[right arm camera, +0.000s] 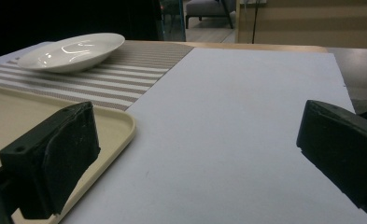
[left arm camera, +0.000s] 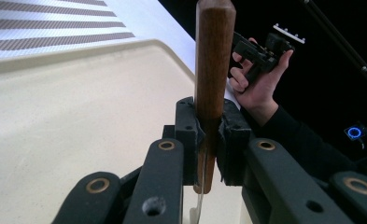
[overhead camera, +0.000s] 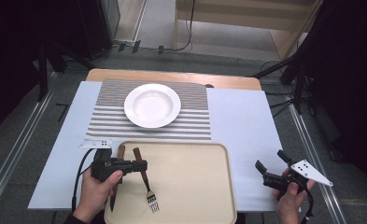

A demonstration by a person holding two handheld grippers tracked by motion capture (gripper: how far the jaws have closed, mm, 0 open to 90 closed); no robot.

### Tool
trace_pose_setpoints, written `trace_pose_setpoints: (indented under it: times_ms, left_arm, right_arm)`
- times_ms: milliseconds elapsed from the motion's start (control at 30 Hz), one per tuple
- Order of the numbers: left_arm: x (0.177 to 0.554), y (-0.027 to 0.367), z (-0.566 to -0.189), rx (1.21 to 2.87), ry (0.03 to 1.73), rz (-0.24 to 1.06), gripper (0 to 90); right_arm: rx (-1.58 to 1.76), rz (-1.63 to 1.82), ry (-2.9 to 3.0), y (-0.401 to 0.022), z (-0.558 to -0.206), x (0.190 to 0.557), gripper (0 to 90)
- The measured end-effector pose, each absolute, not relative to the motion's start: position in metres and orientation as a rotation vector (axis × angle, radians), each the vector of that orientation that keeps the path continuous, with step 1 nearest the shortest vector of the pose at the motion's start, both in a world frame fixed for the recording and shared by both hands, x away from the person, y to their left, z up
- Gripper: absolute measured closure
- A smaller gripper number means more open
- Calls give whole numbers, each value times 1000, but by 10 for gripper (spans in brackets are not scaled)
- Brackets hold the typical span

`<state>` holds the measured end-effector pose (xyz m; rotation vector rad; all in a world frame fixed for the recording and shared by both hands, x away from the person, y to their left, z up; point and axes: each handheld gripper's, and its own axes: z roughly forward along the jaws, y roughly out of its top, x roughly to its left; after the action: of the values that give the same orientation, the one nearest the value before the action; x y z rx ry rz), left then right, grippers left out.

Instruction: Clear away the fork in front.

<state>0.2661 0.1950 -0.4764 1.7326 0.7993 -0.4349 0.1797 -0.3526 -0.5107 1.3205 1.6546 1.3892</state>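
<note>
While the left gripper point(overhead camera: 140, 165) clamps a wooden-handled fork point(overhead camera: 144, 179) over the smooth beige tray point(overhead camera: 195, 186), a knife point(overhead camera: 119, 154) lies beside it. Right gripper point(overhead camera: 269, 164) gapes wide, holding nothing, over white sheet point(overhead camera: 246, 126). Round glossy plate point(overhead camera: 152, 105) sits on striped mat point(overhead camera: 195, 116).

Showing brown on the wooden-handled fork point(overhead camera: 144, 179), cream on the rectangular plastic tray point(overhead camera: 190, 186), grey-and-white stripes on the woven placemat point(overhead camera: 195, 123), white on the round plate point(overhead camera: 152, 105).
</note>
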Motion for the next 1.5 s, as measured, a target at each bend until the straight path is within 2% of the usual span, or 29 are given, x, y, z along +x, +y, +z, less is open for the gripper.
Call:
trace_pose_setpoints:
  times_ms: [233, 833, 1367, 1500]
  left_arm:
    - [278, 201, -486, 1735, 859, -405, 774]
    - [285, 190, -498, 1938, 1007, -102, 587]
    - [285, 183, -502, 1979, 1083, -58, 541]
    - [283, 183, -501, 1993, 1081, -14, 509]
  right_arm:
    - [1322, 1384, 1660, -352, -512, 181, 0]
    - [1330, 1399, 1652, -354, -513, 181, 0]
    - [1332, 1396, 1655, -353, -514, 182, 0]
    - [1334, 1393, 1657, -353, -514, 182, 0]
